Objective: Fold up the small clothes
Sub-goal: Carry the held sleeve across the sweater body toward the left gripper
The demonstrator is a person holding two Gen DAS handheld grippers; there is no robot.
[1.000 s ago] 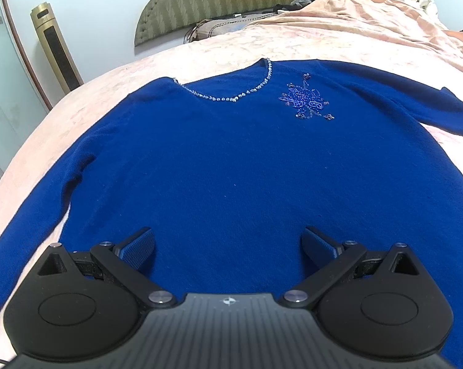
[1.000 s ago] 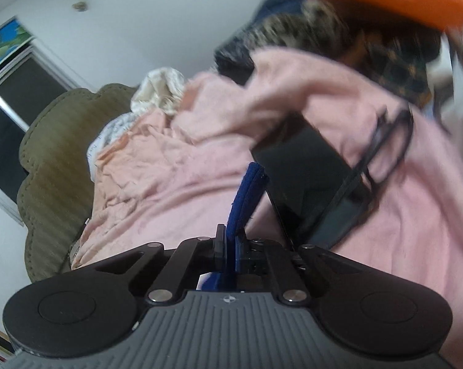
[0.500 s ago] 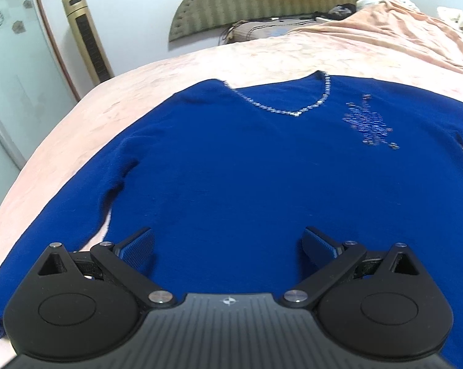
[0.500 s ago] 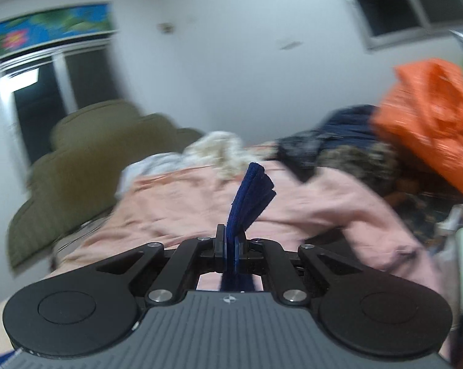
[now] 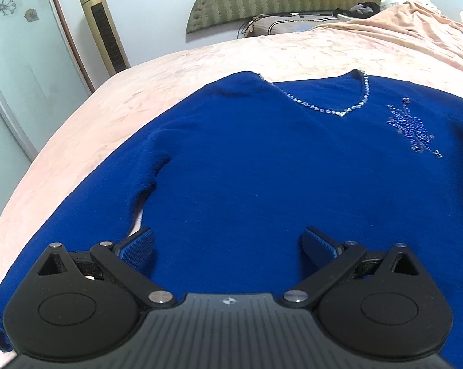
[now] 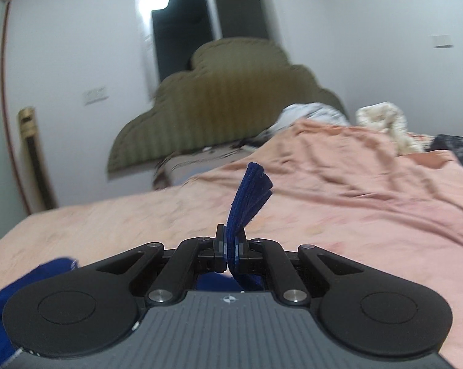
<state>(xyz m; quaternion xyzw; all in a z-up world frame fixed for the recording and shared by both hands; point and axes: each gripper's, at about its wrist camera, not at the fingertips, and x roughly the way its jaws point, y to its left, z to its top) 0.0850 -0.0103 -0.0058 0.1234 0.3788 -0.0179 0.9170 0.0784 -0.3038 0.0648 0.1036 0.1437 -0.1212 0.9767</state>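
Note:
A royal-blue sweater [image 5: 262,169] with a beaded V-neck and a beaded flower lies flat, front up, on the pink bed [image 5: 139,98]. Its left sleeve [image 5: 77,215] runs down toward the lower left. My left gripper [image 5: 228,243] is open and empty, low over the sweater's lower body near the armpit. My right gripper [image 6: 230,249] is shut on a blue cuff [image 6: 246,196] of the sweater, which sticks up between the fingers. More blue cloth [image 6: 31,279] shows at the lower left of the right wrist view.
An olive padded headboard [image 6: 219,101] and pillows stand at the far end of the bed. A crumpled pink blanket [image 6: 369,172] covers the right side. A gold tower fan [image 5: 103,27] and a glass door stand left of the bed.
My left gripper has shifted left along the sweater, toward the left sleeve. My right gripper, still holding the cuff, has swung from the clutter at the bed's right side to face the headboard.

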